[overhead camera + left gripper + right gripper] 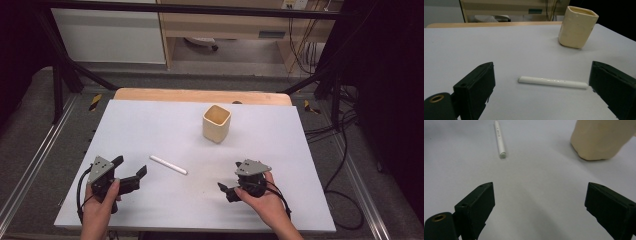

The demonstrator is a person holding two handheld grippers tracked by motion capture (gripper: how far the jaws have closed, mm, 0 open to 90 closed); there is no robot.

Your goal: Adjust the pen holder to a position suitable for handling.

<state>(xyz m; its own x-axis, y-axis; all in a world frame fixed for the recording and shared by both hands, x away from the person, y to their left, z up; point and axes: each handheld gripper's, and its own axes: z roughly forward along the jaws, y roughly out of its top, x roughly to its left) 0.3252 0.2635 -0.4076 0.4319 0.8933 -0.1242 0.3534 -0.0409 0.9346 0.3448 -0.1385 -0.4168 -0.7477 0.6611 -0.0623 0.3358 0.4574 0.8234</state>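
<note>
Here the white stick lies flat, slanting left-far to right-near; left claw and right claw gape wide.

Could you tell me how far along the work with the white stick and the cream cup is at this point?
Nothing looks done yet: the white stick lies flat on the table, apart from the upright cream cup. In hand: the left gripper is open and aimed at the stick; the right gripper is open and holds nothing. Left: grasping the stick and, probably, placing it in the cup.
</note>
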